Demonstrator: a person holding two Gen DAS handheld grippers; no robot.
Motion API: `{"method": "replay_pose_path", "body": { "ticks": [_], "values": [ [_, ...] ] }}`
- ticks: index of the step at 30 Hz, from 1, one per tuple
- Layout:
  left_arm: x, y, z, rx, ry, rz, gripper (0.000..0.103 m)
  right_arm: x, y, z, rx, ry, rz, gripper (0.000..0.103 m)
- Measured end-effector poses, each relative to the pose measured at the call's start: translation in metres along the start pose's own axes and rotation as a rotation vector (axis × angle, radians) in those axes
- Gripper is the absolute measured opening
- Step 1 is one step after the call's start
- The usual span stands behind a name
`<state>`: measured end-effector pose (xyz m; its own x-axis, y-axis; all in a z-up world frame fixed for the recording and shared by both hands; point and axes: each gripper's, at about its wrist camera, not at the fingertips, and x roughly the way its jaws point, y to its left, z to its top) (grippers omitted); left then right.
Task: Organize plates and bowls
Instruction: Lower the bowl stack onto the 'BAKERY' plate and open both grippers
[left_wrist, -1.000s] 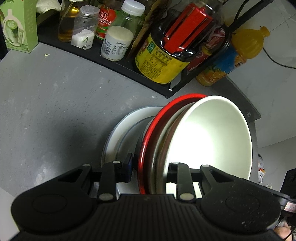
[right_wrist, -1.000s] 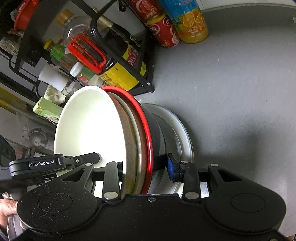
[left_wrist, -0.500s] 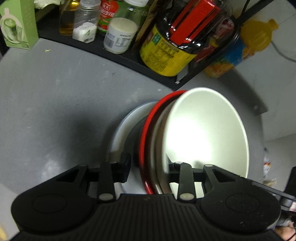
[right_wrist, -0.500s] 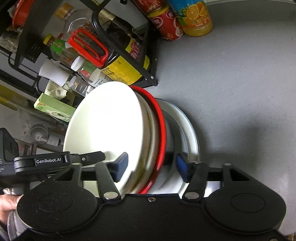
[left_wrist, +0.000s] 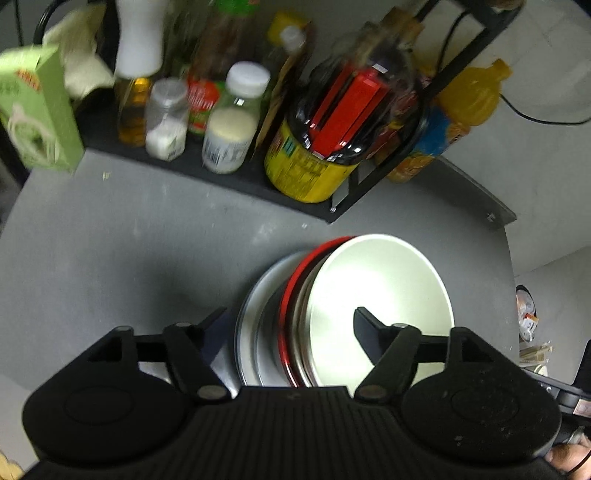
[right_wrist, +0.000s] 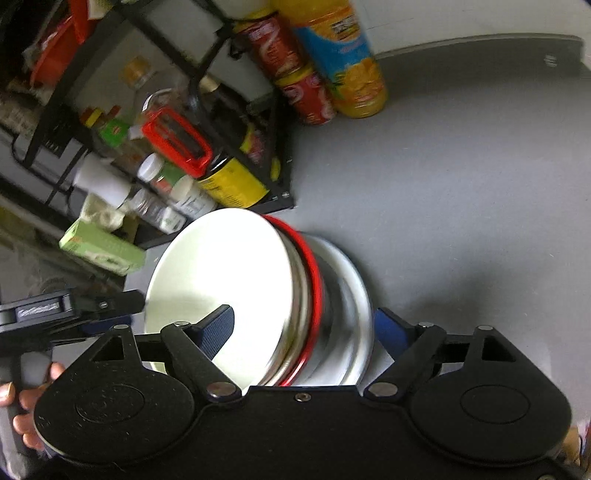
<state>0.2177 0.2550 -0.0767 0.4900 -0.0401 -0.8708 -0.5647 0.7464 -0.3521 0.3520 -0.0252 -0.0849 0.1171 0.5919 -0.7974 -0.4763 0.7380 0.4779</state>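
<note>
Left wrist view: a nested stack of round dishes sits on a matte grey counter (left_wrist: 140, 236), framed by the spread black fingers of the left tool (left_wrist: 291, 325), which stands open and grips nothing. A glossy white bowl (left_wrist: 380, 295) tops the stack, inside a brownish-rimmed dish, then a red-rimmed bowl (left_wrist: 291, 291), with a wide white plate (left_wrist: 255, 295) at the base. One finger lies over the white bowl's hollow, the other beside the plate's outer edge; contact cannot be judged.

Right wrist view: the same stack appears from the opposite side, somewhat blurred, the white bowl (right_wrist: 221, 273) bright under glare, the red-rimmed bowl (right_wrist: 316, 273) a thin glossy band, the plate (right_wrist: 356, 295) flaring beneath. The right tool (right_wrist: 303, 328) is likewise open, its blue-padded fingers straddling the stack, one over the white bowl, one past the plate's edge.

Behind the dishes a black wire rack (left_wrist: 373, 192) holds jars and bottles, among them a dark jug with a yellow label (left_wrist: 306, 170) and a red handle. A plastic orange drink bottle (right_wrist: 343, 62) and red cans (right_wrist: 295, 74) stand on the counter (right_wrist: 461, 184) beside the rack, and a green carton (left_wrist: 37, 114) stands at its other end. A hand (right_wrist: 26, 402) grips the other tool's handle at the left edge.
</note>
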Motion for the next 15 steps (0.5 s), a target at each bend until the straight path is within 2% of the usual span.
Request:
{"method": "replay_pose_path", "body": {
  "ticks": [6, 10, 15],
  "values": [
    [-0.007, -0.011, 0.006, 0.098, -0.003, -0.048, 0.079, -0.013, 0.004, -0.011, 0.021, -0.088, -0.064, 0.086],
    [-0.007, -0.015, 0.007, 0.156, -0.007, -0.051, 0.083, -0.023, 0.008, -0.022, 0.047, -0.146, -0.105, 0.086],
    [-0.009, -0.020, 0.006, 0.212, -0.013, -0.060, 0.087, -0.038, 0.007, -0.036, 0.087, -0.204, -0.156, 0.091]
  ]
}}
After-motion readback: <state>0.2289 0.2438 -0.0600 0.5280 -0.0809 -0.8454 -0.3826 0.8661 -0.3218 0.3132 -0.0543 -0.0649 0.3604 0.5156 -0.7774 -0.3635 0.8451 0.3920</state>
